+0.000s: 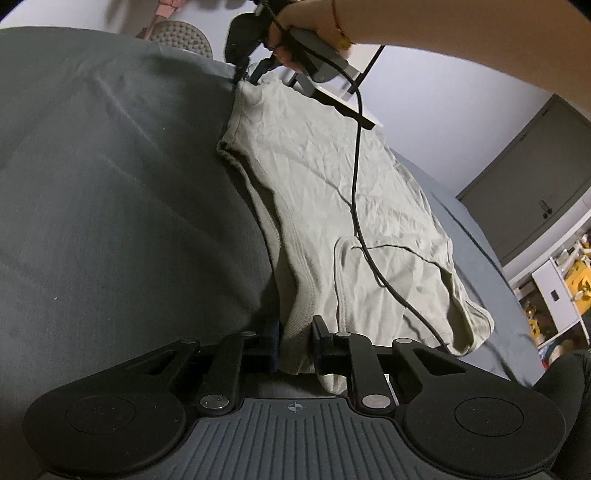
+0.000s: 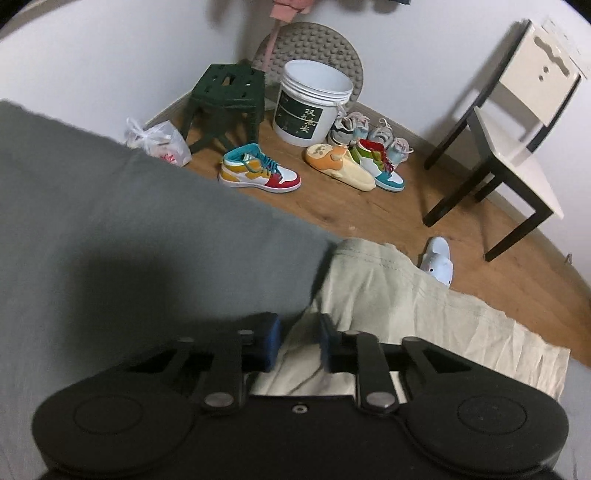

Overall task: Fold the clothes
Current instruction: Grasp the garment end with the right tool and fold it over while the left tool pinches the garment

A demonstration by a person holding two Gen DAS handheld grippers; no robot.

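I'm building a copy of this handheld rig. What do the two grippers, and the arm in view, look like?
Both grippers, left and right, are black with scissor-like link bars, silver pivot pins and round discs at the sides. The left has a grey ribbed body bearing a crosshair mark; the right's pads are blue. A black cable trails from the right one. The arm is bare, with a thin bracelet.

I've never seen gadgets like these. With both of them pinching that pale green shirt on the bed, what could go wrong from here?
1. A black cable trails across the shirt; it could snag or get folded in.
2. The right gripper holds the shirt at the edge of the bed, above the floor, so a slip might drop that end off.
3. The left gripper pinches only a thin bunch of fabric, which could slide out.
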